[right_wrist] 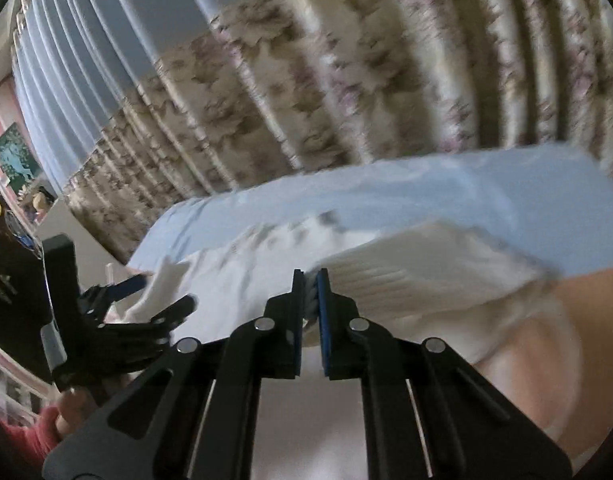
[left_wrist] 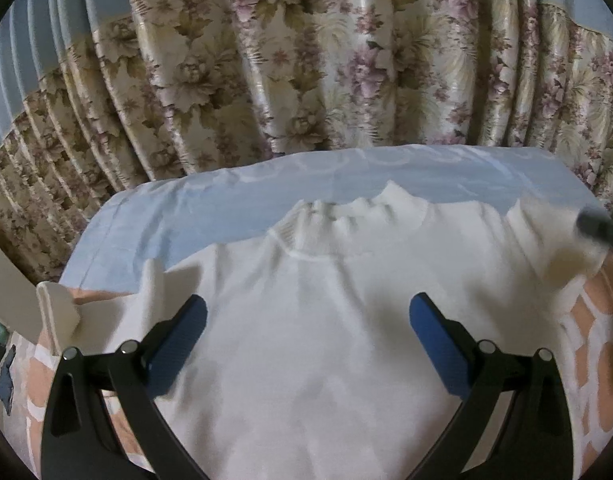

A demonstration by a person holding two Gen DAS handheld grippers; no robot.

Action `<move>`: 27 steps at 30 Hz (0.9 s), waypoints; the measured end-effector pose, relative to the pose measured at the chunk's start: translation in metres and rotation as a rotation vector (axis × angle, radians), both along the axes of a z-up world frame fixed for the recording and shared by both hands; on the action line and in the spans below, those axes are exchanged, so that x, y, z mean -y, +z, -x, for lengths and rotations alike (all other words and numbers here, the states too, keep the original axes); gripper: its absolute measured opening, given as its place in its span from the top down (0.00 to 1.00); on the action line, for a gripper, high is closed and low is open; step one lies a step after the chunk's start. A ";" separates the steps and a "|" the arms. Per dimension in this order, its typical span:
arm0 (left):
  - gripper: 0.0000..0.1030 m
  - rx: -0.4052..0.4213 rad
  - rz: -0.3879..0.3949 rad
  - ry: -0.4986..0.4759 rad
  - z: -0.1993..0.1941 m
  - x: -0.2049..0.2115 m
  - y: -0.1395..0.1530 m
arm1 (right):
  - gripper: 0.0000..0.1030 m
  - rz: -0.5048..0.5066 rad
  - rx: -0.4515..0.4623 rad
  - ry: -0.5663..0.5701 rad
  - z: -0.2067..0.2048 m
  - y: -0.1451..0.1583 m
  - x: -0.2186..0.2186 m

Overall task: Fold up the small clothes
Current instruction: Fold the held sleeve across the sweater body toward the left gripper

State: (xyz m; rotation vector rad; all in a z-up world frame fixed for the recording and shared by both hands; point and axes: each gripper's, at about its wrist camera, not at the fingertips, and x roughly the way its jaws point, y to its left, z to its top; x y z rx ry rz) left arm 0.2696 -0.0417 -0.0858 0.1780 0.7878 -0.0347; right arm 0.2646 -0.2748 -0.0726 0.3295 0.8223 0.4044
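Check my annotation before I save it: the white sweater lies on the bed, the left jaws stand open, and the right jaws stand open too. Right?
Not quite. The right gripper is shut on the white sweater, as the right wrist view shows. The left gripper is open, and the sweater lies on the bed.

Pleated floral curtain (left_wrist: 306, 60) with a pale blue upper band hangs behind a bed covered by a light blue sheet (left_wrist: 234, 200); daylight glows through
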 end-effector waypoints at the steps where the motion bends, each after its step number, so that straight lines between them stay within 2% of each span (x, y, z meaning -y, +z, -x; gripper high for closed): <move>1: 0.01 -0.002 -0.004 0.012 0.000 -0.007 0.000 | 0.93 -0.017 -0.039 0.007 -0.001 -0.015 -0.015; 3: 0.01 -0.012 -0.001 0.028 -0.001 -0.019 -0.002 | 0.92 0.018 -0.111 0.055 -0.006 -0.041 -0.039; 4: 0.01 -0.020 0.001 0.036 -0.002 -0.024 -0.003 | 0.87 0.056 -0.137 0.077 -0.006 -0.053 -0.049; 6: 0.01 -0.029 -0.001 0.046 -0.001 -0.031 -0.006 | 0.83 0.105 -0.132 0.119 0.001 -0.066 -0.058; 7: 0.01 -0.035 -0.001 0.047 0.000 -0.033 -0.007 | 0.77 0.129 -0.131 0.129 0.003 -0.065 -0.060; 8: 0.01 -0.038 0.002 0.046 0.001 -0.033 -0.009 | 0.65 0.120 -0.108 0.137 0.007 -0.057 -0.054; 9: 0.01 -0.047 0.012 0.045 0.002 -0.032 -0.010 | 0.58 0.107 -0.069 0.131 0.013 -0.046 -0.045; 10: 0.01 -0.054 0.023 0.042 0.003 -0.030 -0.012 | 0.45 0.106 -0.038 0.121 0.016 -0.038 -0.038; 12: 0.01 -0.080 0.064 0.029 0.004 -0.020 -0.017 | 0.36 0.147 0.034 0.071 0.022 -0.018 -0.017; 15: 0.01 -0.126 0.124 0.003 0.005 0.005 -0.024 | 0.35 0.285 0.079 -0.031 0.023 -0.006 0.014; 17: 0.01 -0.162 0.162 -0.024 0.005 0.023 -0.031 | 0.34 0.336 0.083 -0.086 0.022 -0.008 0.030; 22: 0.02 -0.229 0.138 -0.080 0.001 0.074 -0.053 | 0.34 0.385 0.076 -0.115 0.023 -0.027 0.044; 25: 0.02 -0.221 0.107 -0.100 0.001 0.095 -0.060 | 0.49 0.422 0.064 -0.108 0.023 -0.037 0.045; 26: 0.04 -0.218 0.100 -0.104 0.001 0.098 -0.061 | 0.49 0.425 0.061 -0.109 0.021 -0.038 0.044; 27: 0.11 -0.215 0.080 -0.107 0.002 0.104 -0.064 | 0.49 0.422 0.060 -0.110 0.020 -0.040 0.047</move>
